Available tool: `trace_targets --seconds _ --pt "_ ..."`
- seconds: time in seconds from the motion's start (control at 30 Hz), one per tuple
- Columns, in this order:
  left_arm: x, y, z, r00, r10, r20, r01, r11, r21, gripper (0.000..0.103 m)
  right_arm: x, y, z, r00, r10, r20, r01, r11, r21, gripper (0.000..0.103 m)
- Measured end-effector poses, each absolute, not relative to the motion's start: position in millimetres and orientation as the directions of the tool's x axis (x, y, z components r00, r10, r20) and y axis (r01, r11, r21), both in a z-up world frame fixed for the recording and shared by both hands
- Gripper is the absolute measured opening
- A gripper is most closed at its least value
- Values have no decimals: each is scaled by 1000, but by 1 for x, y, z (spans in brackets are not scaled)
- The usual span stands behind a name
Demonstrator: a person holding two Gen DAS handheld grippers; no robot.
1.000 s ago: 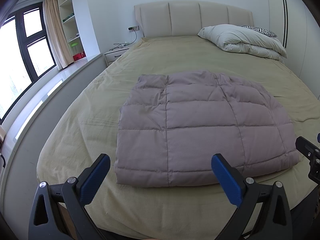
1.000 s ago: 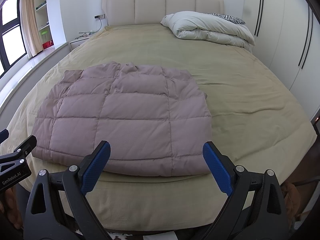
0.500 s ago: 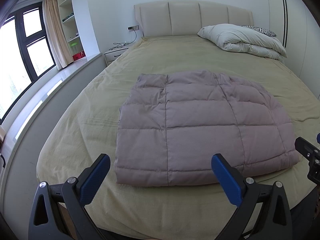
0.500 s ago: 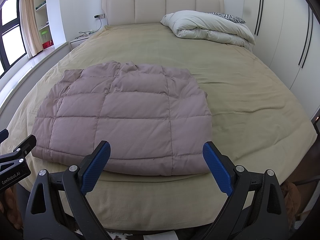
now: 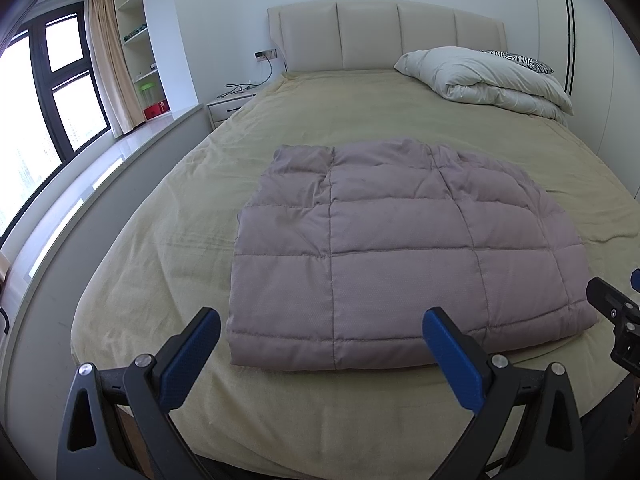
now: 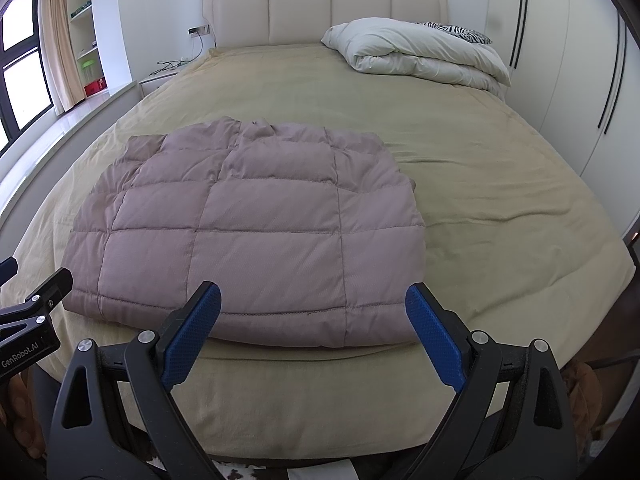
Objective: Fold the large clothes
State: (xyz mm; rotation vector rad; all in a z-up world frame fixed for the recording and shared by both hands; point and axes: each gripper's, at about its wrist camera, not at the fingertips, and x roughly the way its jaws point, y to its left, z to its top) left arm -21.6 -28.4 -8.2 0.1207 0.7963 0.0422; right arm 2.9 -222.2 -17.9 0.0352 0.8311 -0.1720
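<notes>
Moved next to nothing since a second earlier: kept the left gripper [image 5: 322, 316] and the right gripper [image 6: 313, 290] hovering at the foot of the bed [image 5: 360, 412], with both pairs of blue-padded fingers [image 5: 192, 356] spread wide and holding nothing. Hung just short of the near hem of the garment [image 5: 400, 248], touching neither cloth nor sheet. Found that quilted mauve garment lying flat on the olive sheet toward the foot end, already folded into a thick rectangle, with stacked layers showing along the near edge. Judged the fold close to finished, with perhaps one more halving or a smoothing left.

Saw the risks mostly in that puffy, slick-looking padding. Could have pinched only the top layer at the hem and peeled the stack apart on lifting. Could also have snagged the loose sheet underneath with a low finger and dragged wrinkles, or the whole bundle, toward the bed's edge, near as it lay. Might have sprung open again if released before being pressed down, given the trapped air. Might have skewed the fold through uneven lift between the two grippers, worst at the rumpled far edge.

Farther off, left alone a white duvet [image 5: 484, 80] bundled by the headboard [image 5: 380, 36], well apart from the work.
</notes>
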Motion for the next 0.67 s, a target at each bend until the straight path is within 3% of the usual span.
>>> trace_targets --seconds 0.67 --pt "-23 -29 -9 698 68 -713 21 993 116 103 4 -224 -24 647 -133 -751 163 986 -34 94"
